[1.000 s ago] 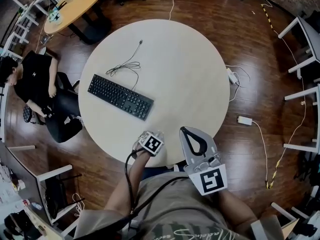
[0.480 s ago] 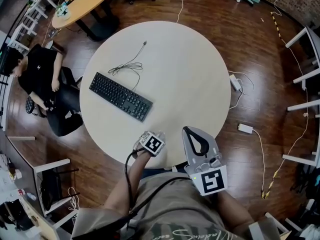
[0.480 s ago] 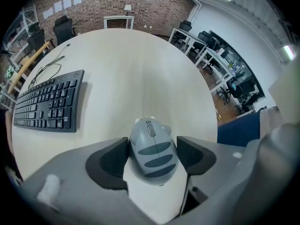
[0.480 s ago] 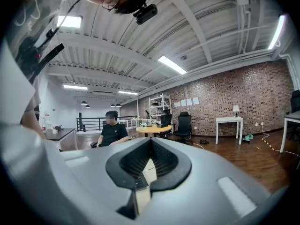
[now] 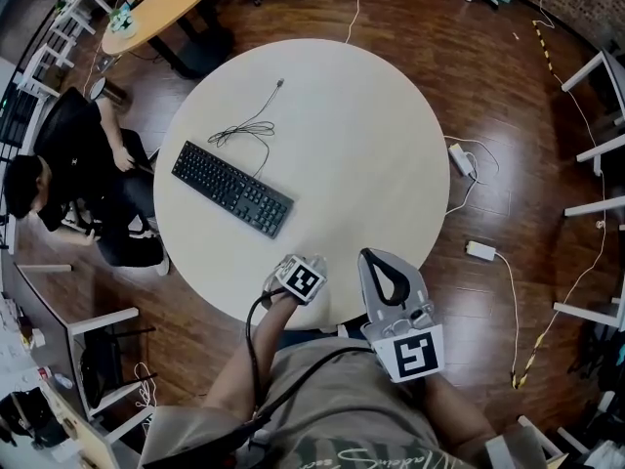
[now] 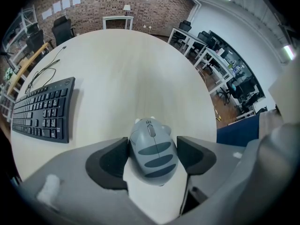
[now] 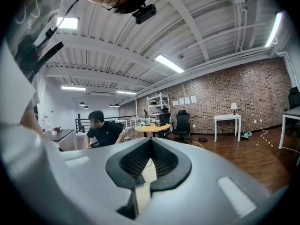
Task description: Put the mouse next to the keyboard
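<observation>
Head view: my left tongs [image 5: 293, 274] sit at the near edge of the round desk [image 5: 371, 145], well apart from the keyboard [image 5: 231, 189]. My right tongs [image 5: 389, 283] are beside them. Left gripper view: jaws clamp the grey striped mouse [image 6: 153, 151], keyboard far left. Right gripper view: I read jaws closed tip to tip, holding nothing.
</observation>
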Available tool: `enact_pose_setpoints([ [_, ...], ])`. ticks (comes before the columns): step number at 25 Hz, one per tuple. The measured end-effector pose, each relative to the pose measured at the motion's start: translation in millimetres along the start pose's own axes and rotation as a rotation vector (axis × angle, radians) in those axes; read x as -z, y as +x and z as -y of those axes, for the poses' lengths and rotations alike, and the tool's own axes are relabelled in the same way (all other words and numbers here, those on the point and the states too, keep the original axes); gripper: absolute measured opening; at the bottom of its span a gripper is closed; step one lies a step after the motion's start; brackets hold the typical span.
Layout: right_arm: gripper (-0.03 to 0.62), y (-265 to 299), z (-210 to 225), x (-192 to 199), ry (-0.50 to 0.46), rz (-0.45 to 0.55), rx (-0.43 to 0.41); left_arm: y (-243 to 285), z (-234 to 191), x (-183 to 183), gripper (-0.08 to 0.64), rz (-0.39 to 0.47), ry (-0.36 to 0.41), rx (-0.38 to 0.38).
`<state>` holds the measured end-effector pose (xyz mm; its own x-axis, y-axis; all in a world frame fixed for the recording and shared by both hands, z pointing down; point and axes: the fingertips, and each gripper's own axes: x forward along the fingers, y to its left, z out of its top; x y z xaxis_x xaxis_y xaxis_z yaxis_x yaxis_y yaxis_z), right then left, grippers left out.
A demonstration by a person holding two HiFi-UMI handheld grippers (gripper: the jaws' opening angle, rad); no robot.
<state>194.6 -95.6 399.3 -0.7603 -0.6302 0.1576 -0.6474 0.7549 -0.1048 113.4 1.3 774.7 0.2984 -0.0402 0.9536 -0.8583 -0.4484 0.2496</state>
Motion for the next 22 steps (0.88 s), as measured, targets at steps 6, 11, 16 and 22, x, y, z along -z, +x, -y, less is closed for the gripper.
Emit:
enact_pose_setpoints([
  [6,0.005,-2.8,8.2,1.7,0.009,-0.006,0.012,2.0,3.0,-9.4,0.341,0.004,0.009,0.000],
  [11,0.006,-7.4,16.0,4.4,0.015,-0.005,0.022,4.7,5.8,-17.4,0.341,-0.003,0.020,0.003],
  [16,0.006,-12.2,23.3,9.5,0.025,-0.016,0.032,6.8,9.5,-25.5,0.341,-0.006,0.024,0.002],
  [22,0.006,-13.3,31.2,10.2,0.033,-0.015,0.045,9.1,13.2,-35.5,0.341,0.001,0.027,0.006],
])
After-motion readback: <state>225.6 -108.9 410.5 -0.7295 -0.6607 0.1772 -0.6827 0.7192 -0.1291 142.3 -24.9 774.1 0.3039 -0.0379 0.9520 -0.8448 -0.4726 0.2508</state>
